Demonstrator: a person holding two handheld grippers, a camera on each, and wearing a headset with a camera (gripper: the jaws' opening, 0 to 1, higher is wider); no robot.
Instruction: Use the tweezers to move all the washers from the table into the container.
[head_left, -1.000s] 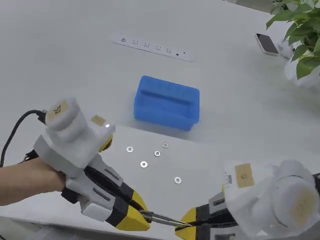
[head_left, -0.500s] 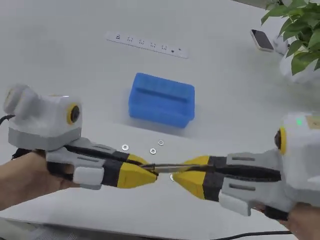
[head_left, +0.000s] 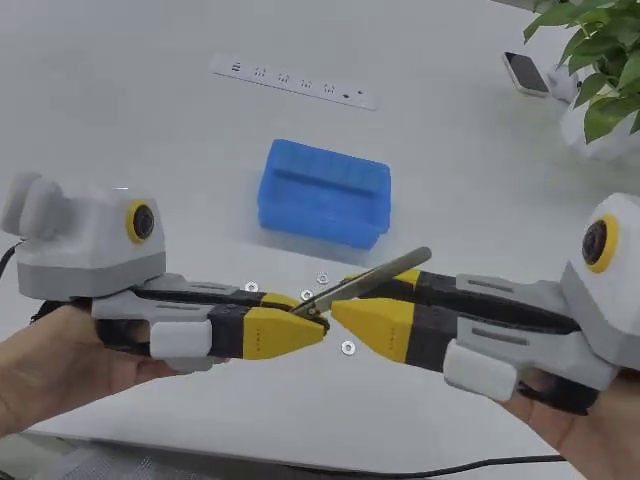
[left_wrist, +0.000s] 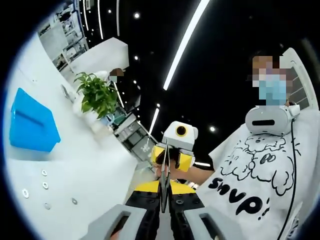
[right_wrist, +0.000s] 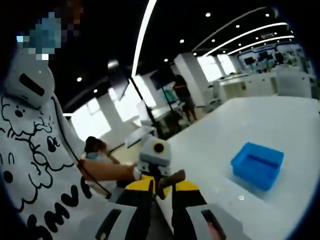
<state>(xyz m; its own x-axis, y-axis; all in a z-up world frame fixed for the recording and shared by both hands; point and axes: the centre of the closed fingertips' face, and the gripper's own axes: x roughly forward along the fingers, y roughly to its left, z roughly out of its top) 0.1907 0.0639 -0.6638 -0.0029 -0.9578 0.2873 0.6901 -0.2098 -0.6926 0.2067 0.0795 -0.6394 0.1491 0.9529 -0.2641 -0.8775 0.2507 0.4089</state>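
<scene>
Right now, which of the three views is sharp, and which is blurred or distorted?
Head view: sharp and evenly lit, the washers and blue container clear. Left gripper view: strong fisheye bend, yet the tweezers are crisp. Right gripper view: soft blur, the container's edges smeared.

White table (head_left: 120, 130), ceiling strip lights (left_wrist: 184, 42)

Power strip (head_left: 293, 83) lies flat, far side. Phone (head_left: 524, 72) face-up, just beside potted plant (head_left: 600, 62), far right.
</scene>
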